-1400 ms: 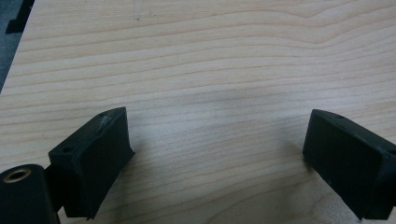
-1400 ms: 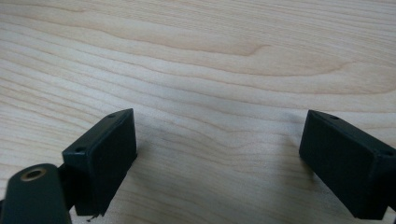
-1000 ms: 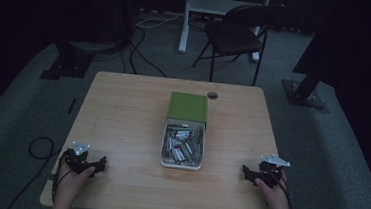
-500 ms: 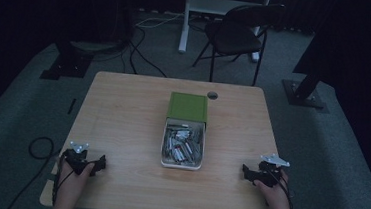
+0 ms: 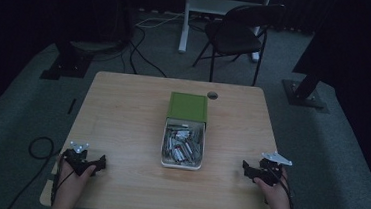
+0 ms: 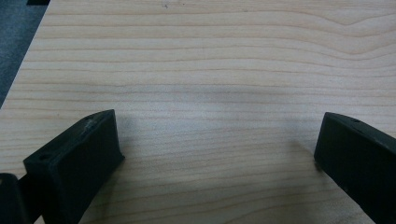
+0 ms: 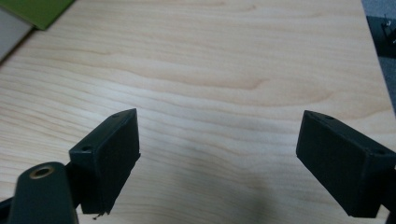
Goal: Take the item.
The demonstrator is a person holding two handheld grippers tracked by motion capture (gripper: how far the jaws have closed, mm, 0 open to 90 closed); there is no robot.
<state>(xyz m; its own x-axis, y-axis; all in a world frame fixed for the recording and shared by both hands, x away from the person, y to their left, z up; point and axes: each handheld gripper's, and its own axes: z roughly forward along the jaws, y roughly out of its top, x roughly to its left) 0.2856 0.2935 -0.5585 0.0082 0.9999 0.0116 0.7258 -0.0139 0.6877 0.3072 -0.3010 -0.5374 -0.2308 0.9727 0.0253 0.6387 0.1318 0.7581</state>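
Presently both your left gripper (image 5: 99, 162) and right gripper (image 5: 246, 168) rest released and empty at the worktop's (image 5: 122, 119) near corners, so approach the central tray (image 5: 163, 159) of small metal parts squarely, descending from above beside its green lid (image 5: 188, 106).

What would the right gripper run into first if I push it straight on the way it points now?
Probably the white tray under the green box. The right gripper, open and empty, points inward over bare table, green corner at far left; it may pass just short.
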